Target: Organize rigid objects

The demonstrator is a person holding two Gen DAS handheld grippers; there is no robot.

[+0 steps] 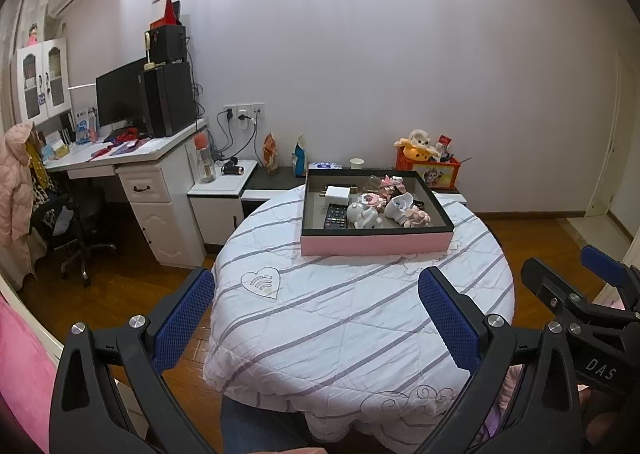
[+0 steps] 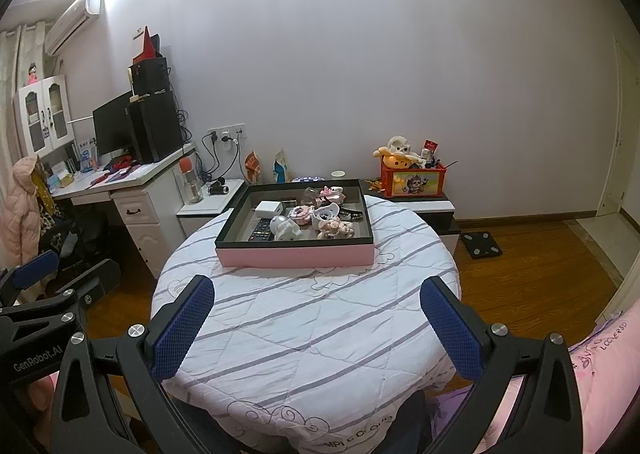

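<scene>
A pink tray with a dark rim [image 1: 376, 244] [image 2: 296, 257] sits at the far side of a round table with a striped white cloth [image 1: 352, 326] [image 2: 304, 318]. In the tray lie a black remote [image 1: 335, 216] [image 2: 262, 232], a white charger block [image 1: 338, 195] [image 2: 268, 209], white figurines [image 1: 362, 216] [image 2: 286, 228], pink toys [image 1: 416, 216] [image 2: 336, 228] and other small items. My left gripper [image 1: 316, 318] is open and empty above the near side of the table. My right gripper [image 2: 316, 322] is open and empty beside it.
A white desk [image 1: 132, 158] [image 2: 120, 184] with a monitor and speakers stands at the left. A low cabinet [image 1: 224, 190] [image 2: 208, 202] and an orange toy crate [image 1: 430, 170] [image 2: 412, 178] stand behind the table. A black scale [image 2: 480, 244] lies on the wooden floor. Pink bedding [image 2: 600, 366] is at the right.
</scene>
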